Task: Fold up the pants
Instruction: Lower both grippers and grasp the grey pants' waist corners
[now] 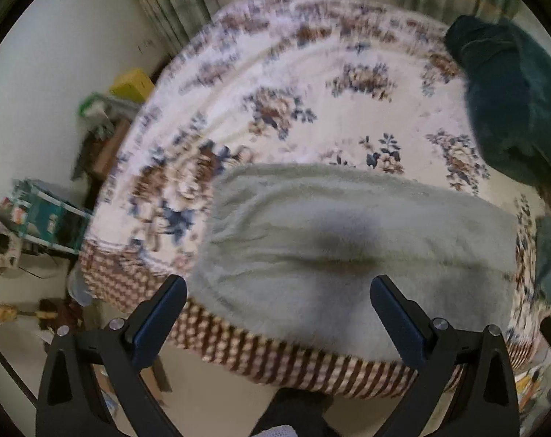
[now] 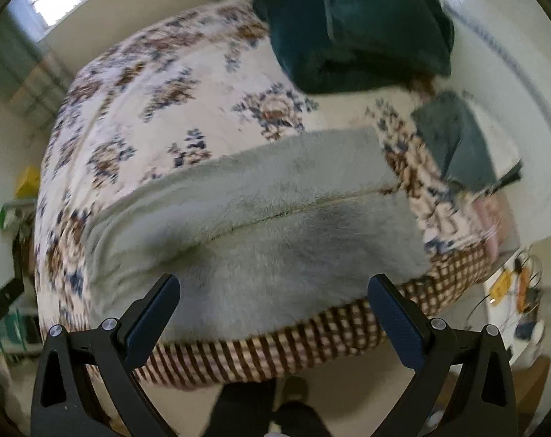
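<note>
The gray pants point(image 1: 348, 236) lie folded on the bed point(image 1: 312, 73), both hand-held grippers point(image 1: 279, 287) point(image 2: 273, 286) are spread, holding nothing; another fold seems needed.

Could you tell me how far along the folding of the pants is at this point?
The pale green pants already lie near the bed's front edge as a compact rectangle, one layer folded over another along a visible seam line. Nothing is in hand: the left claw and right claw are both open above the fabric. What may remain is one more fold or smoothing; I cannot tell whether that is intended.
</note>
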Available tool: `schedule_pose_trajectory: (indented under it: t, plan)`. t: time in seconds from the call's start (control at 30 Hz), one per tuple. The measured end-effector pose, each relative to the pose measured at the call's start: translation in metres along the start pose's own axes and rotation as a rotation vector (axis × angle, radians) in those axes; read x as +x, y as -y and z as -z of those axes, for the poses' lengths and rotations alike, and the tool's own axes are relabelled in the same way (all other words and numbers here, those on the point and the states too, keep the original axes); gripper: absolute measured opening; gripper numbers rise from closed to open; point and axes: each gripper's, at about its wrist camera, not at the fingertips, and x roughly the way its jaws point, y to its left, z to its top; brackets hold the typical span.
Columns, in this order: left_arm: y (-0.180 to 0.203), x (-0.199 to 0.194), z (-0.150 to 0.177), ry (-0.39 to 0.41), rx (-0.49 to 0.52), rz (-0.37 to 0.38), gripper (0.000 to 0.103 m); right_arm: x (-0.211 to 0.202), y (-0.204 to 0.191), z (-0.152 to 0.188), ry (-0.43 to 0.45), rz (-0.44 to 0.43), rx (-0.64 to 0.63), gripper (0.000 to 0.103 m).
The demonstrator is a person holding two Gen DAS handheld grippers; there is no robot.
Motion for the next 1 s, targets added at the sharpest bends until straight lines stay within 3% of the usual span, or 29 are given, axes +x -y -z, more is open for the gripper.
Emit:
schedule_pose_trajectory:
  t: [0.17,0.4,0.47,0.53,0.63,0.73,0.8,0.83,0.87,0.9,0.93,1.0]
  plan:
    - [0.025,0.109,-0.081,-0.144,-0.067,0.011,0.103,0.124,0.003,-0.09,-0.116,0.031,0.157,0.103]
    - [0.044,0.256,-0.159,-0.307,-0.207,0.073,0.101,0.287,0.022,-0.185,-0.229,0.067,0.321,0.103]
    - [0.045,0.299,-0.168,-0.372,-0.276,0.099,0.094,0.334,0.029,-0.202,-0.273,0.091,0.369,0.103]
    - [0.047,0.342,-0.174,-0.447,-0.34,0.118,0.078,0.379,0.039,-0.216,-0.317,0.107,0.426,0.103]
    - [0.045,0.388,-0.17,-0.541,-0.441,0.143,0.071,0.428,0.053,-0.238,-0.341,0.121,0.499,0.103]
    - [0.044,0.409,-0.163,-0.581,-0.496,0.149,0.07,0.466,0.063,-0.254,-0.344,0.111,0.577,0.103]
    - [0.043,0.41,-0.16,-0.566,-0.513,0.137,0.06,0.488,0.068,-0.258,-0.364,0.113,0.618,0.1]
    - [0.042,0.405,-0.159,-0.544,-0.525,0.124,0.047,0.495,0.07,-0.259,-0.368,0.123,0.633,0.096]
    - [0.041,0.398,-0.158,-0.522,-0.528,0.115,0.039,0.501,0.071,-0.259,-0.368,0.141,0.633,0.084]
    - [0.04,0.394,-0.158,-0.506,-0.53,0.111,0.02,0.504,0.072,-0.259,-0.362,0.158,0.629,0.067]
    - [0.037,0.383,-0.156,-0.472,-0.532,0.107,0.007,0.504,0.073,-0.258,-0.347,0.17,0.622,0.059]
    - [0.03,0.366,-0.15,-0.428,-0.552,0.142,0.005,0.496,0.074,-0.255,-0.313,0.186,0.613,0.021]
